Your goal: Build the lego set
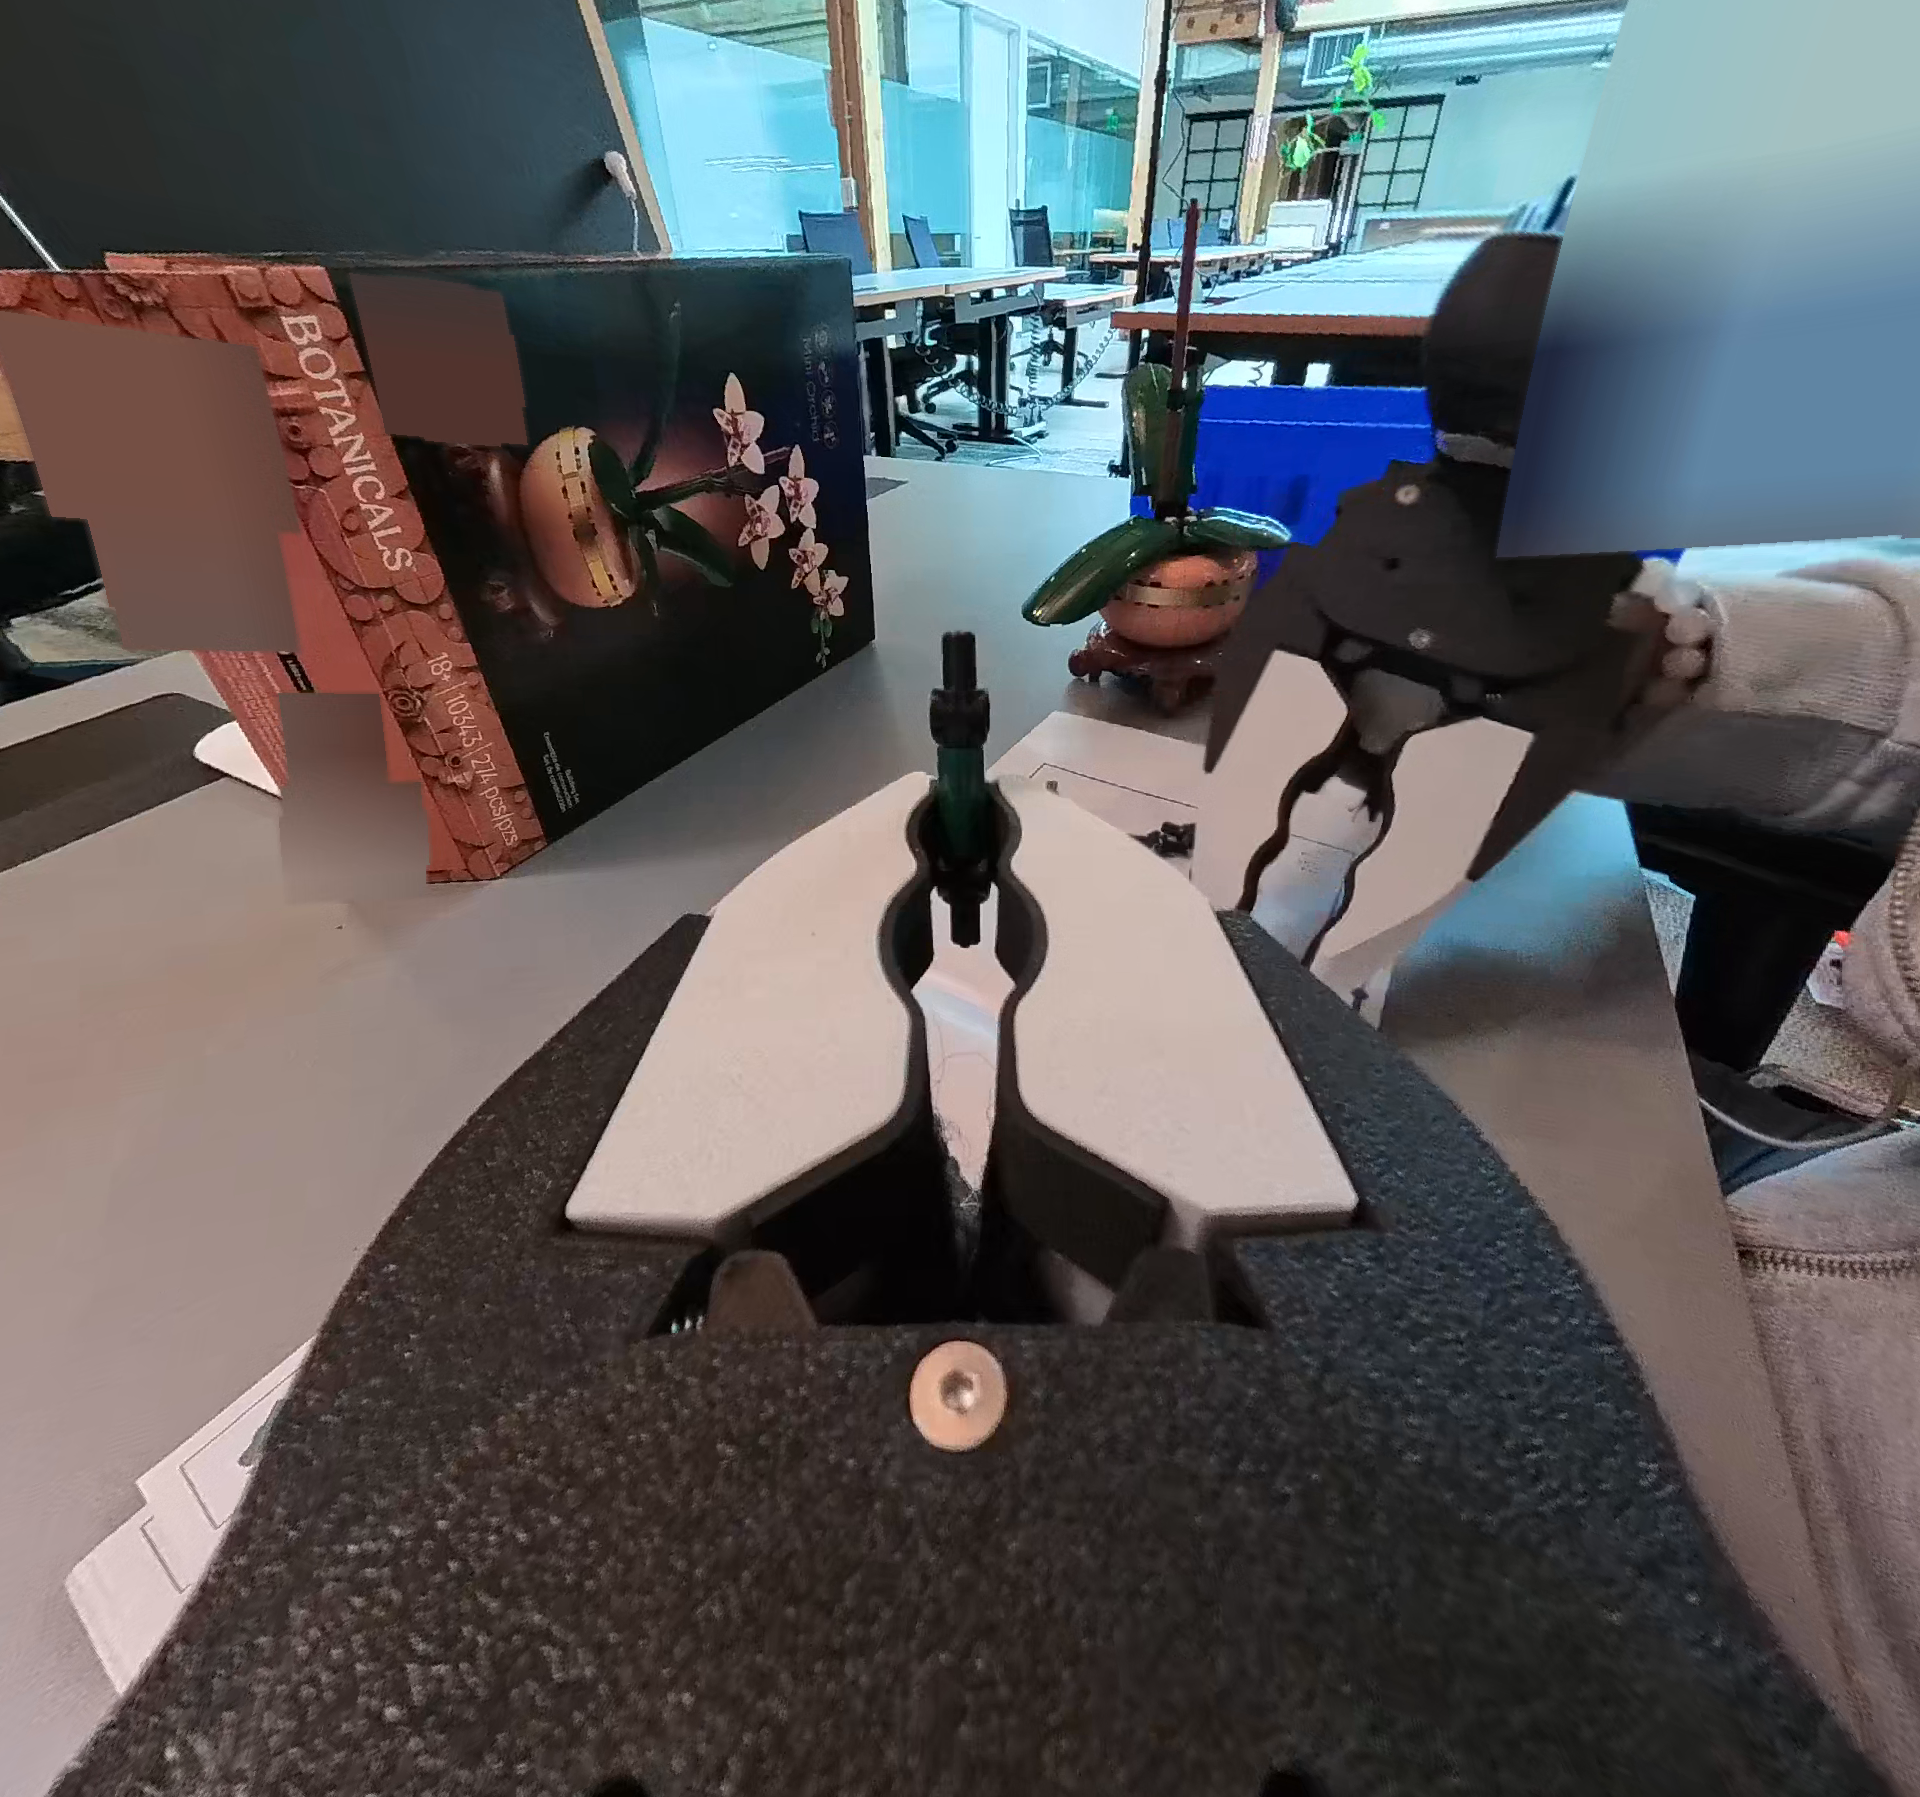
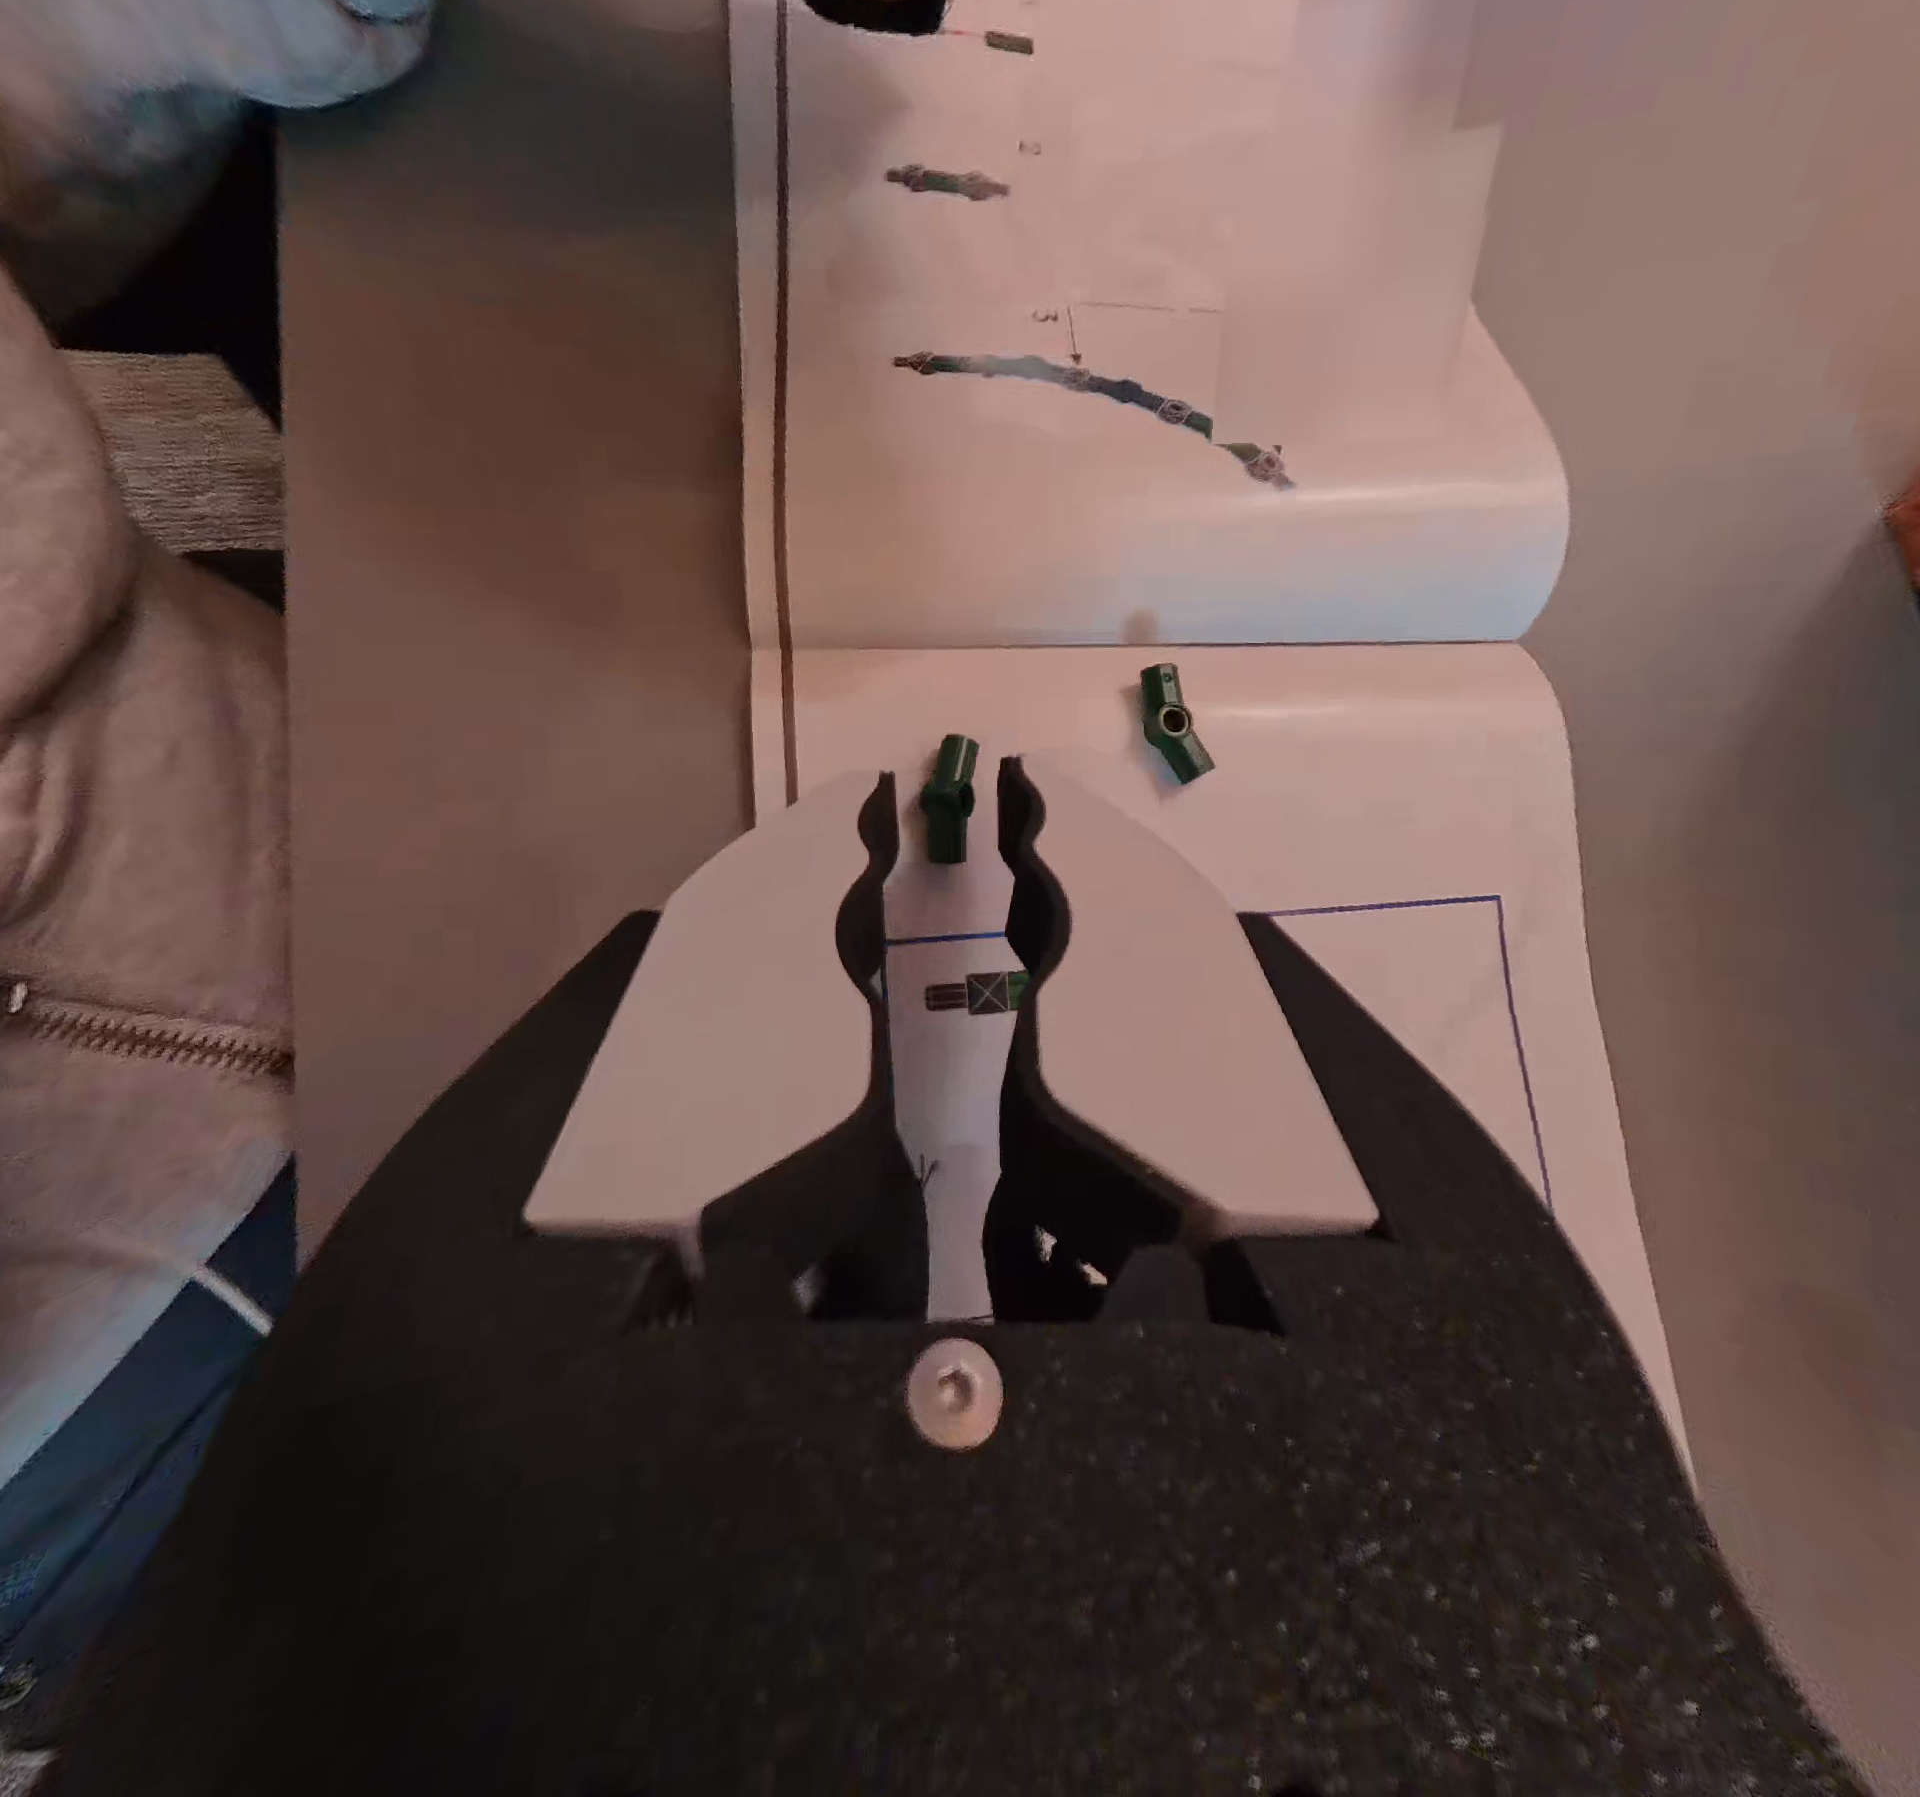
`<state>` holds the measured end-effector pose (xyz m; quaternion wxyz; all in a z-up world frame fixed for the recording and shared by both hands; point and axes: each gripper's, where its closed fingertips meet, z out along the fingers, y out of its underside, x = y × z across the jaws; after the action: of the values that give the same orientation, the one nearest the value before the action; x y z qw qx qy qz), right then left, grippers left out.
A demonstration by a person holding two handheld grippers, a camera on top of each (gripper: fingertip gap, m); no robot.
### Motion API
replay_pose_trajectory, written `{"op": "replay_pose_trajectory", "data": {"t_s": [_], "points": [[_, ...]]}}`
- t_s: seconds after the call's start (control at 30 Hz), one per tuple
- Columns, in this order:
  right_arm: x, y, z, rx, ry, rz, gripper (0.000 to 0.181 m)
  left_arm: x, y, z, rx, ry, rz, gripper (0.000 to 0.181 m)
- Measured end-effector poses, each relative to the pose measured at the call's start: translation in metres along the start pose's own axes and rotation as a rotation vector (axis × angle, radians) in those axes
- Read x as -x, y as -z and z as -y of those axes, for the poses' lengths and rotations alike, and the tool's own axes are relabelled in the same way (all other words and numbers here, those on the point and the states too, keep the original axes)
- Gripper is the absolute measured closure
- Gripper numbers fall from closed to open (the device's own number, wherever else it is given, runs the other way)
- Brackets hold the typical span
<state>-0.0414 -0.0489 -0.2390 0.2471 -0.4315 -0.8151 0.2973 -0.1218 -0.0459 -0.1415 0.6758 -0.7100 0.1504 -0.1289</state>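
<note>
My left gripper is shut on a dark green stem piece with black pins at both ends and holds it upright above the table. The partly built orchid, with a copper pot, green leaves and a brown stalk, stands farther back. My right gripper is open and points down over the instruction booklet; it also shows in the left wrist view. A small green connector lies on the page between its fingertips, untouched. A second green connector lies to the right.
The set's box stands upright at the left on the grey table. A blue bin sits behind the orchid. A few small black pins lie on the booklet. A person's grey sleeve is at the right.
</note>
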Motion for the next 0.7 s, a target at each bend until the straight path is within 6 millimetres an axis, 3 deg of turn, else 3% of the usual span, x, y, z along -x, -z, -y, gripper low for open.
{"op": "replay_pose_trajectory", "data": {"t_s": [0.13,0.4,0.47,0.57,0.7], "points": [[0.001,-0.009,-0.010,0.064,0.045,-0.042,0.168,-0.003,-0.001,-0.001,0.007,-0.010,-0.011,0.176],[-0.003,-0.010,-0.011,0.062,0.039,0.095,0.174,-0.012,-0.003,-0.006,0.035,-0.046,-0.059,0.175],[-0.003,0.000,-0.003,0.045,0.024,0.154,0.174,-0.018,-0.005,-0.009,0.057,-0.085,-0.087,0.176],[-0.013,0.033,0.024,0.050,0.055,0.196,0.175,-0.027,-0.008,-0.020,0.133,-0.118,-0.126,0.176],[-0.028,0.065,0.048,0.242,0.135,0.233,0.175,-0.035,-0.010,-0.048,0.389,-0.107,-0.130,0.176]]}}
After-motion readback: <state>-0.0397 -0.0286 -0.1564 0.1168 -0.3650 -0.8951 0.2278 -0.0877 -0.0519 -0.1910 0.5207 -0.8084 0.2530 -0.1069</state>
